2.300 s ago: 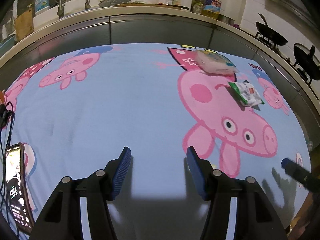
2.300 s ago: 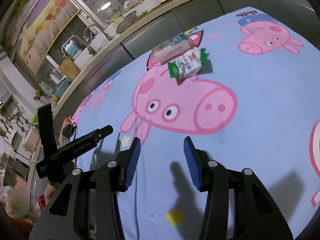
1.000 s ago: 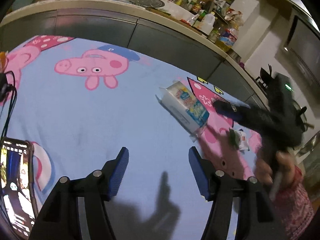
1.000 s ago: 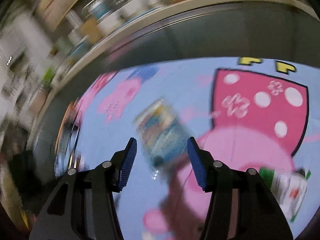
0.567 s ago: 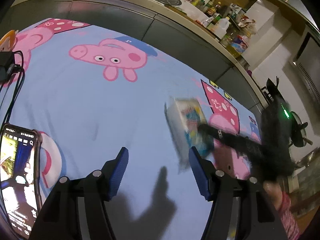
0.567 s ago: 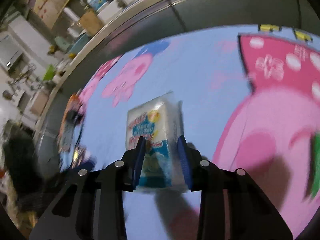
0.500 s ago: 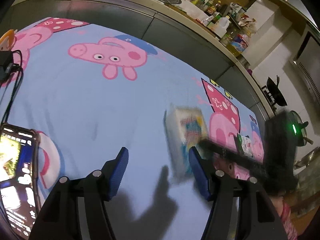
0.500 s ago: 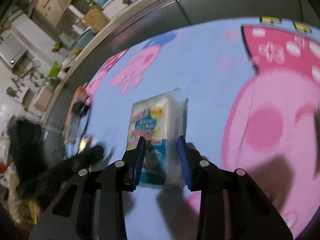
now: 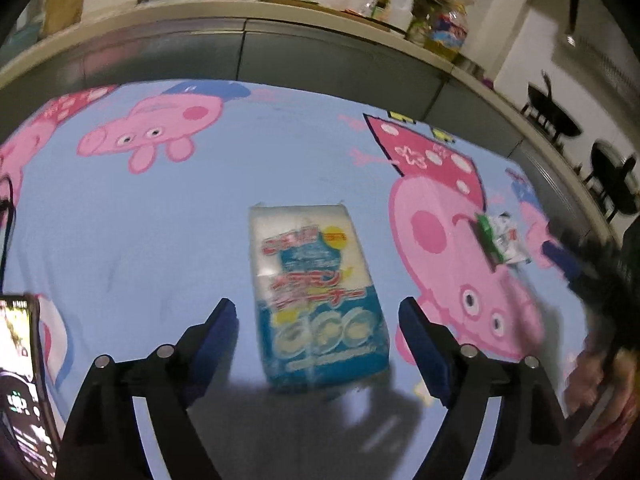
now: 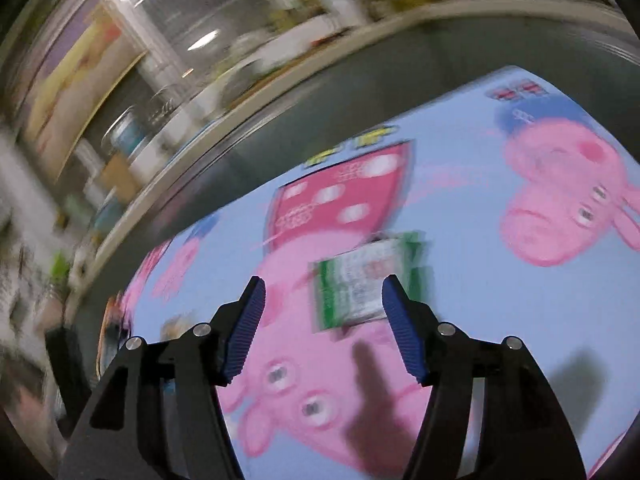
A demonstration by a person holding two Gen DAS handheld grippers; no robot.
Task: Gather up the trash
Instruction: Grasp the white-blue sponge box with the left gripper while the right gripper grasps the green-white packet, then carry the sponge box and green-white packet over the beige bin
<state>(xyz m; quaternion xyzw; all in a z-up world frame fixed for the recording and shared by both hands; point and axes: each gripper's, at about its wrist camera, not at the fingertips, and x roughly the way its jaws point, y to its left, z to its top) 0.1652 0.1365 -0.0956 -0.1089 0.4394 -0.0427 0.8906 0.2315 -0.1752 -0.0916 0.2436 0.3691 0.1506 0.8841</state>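
A white and blue tissue pack (image 9: pixel 318 296) lies flat on the blue cartoon-pig cloth (image 9: pixel 140 216), right in front of my open left gripper (image 9: pixel 320 342) and between the lines of its fingers. A green and white snack wrapper (image 9: pixel 498 240) lies on the cloth to the right. In the blurred right wrist view the same wrapper (image 10: pixel 360 286) lies just ahead of my open right gripper (image 10: pixel 322 330), towards its right finger. The right gripper's dark body shows blurred at the right edge of the left wrist view (image 9: pixel 600 264).
A lit phone (image 9: pixel 20 384) lies at the cloth's left edge. A kitchen counter (image 9: pixel 280 32) with a sink, bottles and jars runs behind the table. Two woks (image 9: pixel 552 120) stand on a stove at the right.
My right gripper has let go of the tissue pack in front of my left gripper. It has opened and swung right to face the green wrapper. My left gripper has turned towards the pack.
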